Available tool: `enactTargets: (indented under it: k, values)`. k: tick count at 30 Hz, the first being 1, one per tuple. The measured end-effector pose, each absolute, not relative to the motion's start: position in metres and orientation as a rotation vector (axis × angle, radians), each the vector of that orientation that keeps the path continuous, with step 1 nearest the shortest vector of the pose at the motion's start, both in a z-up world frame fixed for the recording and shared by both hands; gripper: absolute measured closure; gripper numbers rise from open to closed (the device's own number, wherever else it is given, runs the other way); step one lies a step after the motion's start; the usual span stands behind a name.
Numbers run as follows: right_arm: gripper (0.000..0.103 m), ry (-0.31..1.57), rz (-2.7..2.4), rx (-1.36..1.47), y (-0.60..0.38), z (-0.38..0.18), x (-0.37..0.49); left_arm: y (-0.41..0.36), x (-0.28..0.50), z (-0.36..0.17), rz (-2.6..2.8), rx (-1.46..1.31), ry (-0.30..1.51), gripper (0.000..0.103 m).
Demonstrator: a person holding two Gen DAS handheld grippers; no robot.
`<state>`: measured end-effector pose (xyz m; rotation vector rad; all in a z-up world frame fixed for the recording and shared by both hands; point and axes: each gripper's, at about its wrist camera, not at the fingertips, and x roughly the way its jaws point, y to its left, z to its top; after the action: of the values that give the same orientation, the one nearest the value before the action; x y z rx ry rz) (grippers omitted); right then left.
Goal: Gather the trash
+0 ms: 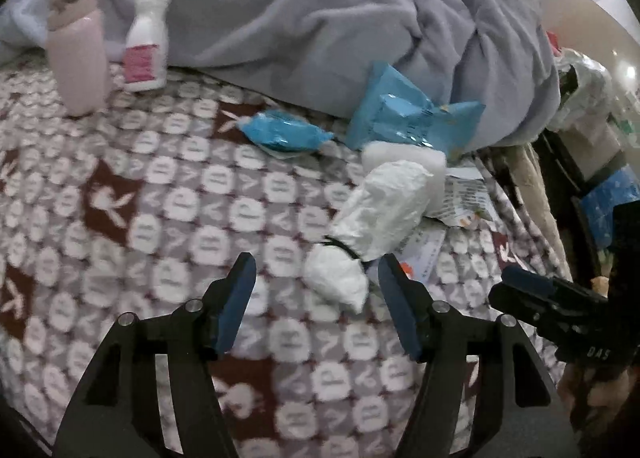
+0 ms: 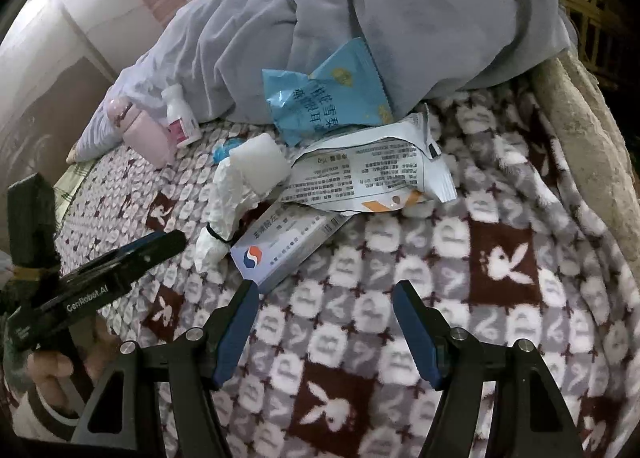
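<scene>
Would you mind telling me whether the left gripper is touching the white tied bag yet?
Cannot tell. In the left wrist view, the open left gripper frames the white tied bag, whose knotted end reaches its right finger, hiding any gap.

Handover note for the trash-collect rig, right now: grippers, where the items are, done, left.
Left gripper: open, empty, next to the tied white bag.
Right gripper: open, empty, just short of the medicine box.
Trash on the blanket: blue snack wrapper, white printed wrapper, small blue packet, white block.
Pink bottle and white bottle stand by the duvet.
Done: nothing picked up. Left: everything; no bin seen.
</scene>
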<state>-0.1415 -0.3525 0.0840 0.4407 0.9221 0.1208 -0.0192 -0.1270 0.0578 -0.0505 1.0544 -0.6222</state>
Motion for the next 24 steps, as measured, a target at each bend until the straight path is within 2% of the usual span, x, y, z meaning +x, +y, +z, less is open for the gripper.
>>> enactTargets:
  k: [4,6,7,15,24]
  values:
    - [0.036,0.915,0.109,0.458,-0.362,0.085,-0.144,-0.147,-0.016,0.048,-0.617,-0.001,1.058,0.042]
    - [0.036,0.902,0.117,0.457,-0.363,0.09,-0.143,-0.155,-0.011,0.039,-0.629,0.014,1.1,0.077]
    - [0.036,0.894,0.126,0.45,-0.362,0.094,-0.141,-0.155,-0.01,0.036,-0.63,0.012,1.126,0.083]
    - [0.035,0.82,0.204,0.29,-0.328,0.125,-0.096,-0.089,-0.016,0.067,-0.54,-0.07,1.053,0.083]
    - [0.034,0.854,0.265,0.092,-0.267,0.118,-0.044,-0.03,-0.018,0.069,-0.437,-0.139,1.036,0.083]
